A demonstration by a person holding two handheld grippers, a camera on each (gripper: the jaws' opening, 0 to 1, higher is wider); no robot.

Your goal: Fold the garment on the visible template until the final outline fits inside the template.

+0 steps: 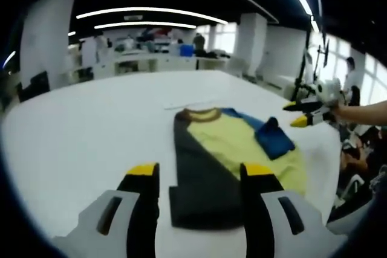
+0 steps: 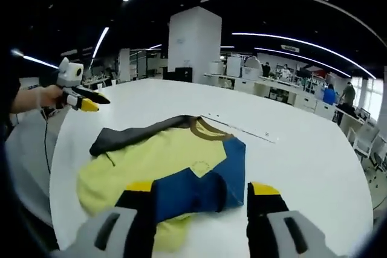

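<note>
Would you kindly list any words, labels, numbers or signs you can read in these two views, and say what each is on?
None can be read.
Shirt: a faint round outline on the yellow chest, no legible letters.
Table: small dark marks along a thin line, too small to read.
Background desks and pillar: any signs are too blurred to read.

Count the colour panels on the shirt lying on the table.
3 on the shirt: a dark grey panel along one side, a yellow middle, and a blue side with its sleeve folded inward. Folds may hide more.
</note>
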